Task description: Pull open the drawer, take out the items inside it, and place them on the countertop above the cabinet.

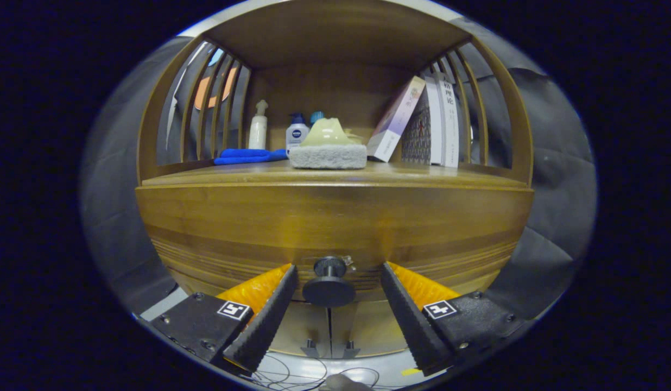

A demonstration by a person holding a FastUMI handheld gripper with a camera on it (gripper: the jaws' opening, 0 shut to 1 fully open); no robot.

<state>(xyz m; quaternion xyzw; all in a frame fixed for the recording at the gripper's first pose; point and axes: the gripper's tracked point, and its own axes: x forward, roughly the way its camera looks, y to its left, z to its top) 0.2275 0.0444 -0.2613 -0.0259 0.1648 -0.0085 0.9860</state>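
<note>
- The knob (329,282) was the landmark: a dark round pull standing out from the drawer (335,228) front, low on its middle, with its stem pointing straight back at the gripper (335,290).
- The gripper stood spread wide, one finger on each side of the knob, neither pad touching it; the knob sat about midway between the tips.
- The drawer front lay flush with the cabinet, closed, so what it held could not be seen.
- Above the knob ran the countertop (335,172), carrying a sponge (328,156), a blue cloth (248,156), bottles (258,126) and leaning books (422,127).
- Below the knob were two lower doors (330,326) meeting at a seam.
- Judged from this, a closed drawer fits either a pull about to come or a drawer shut again after emptying; the items on top could be either.
- Any grip on the knob would need the fingers to close squarely across its stem, behind the disc.
</note>
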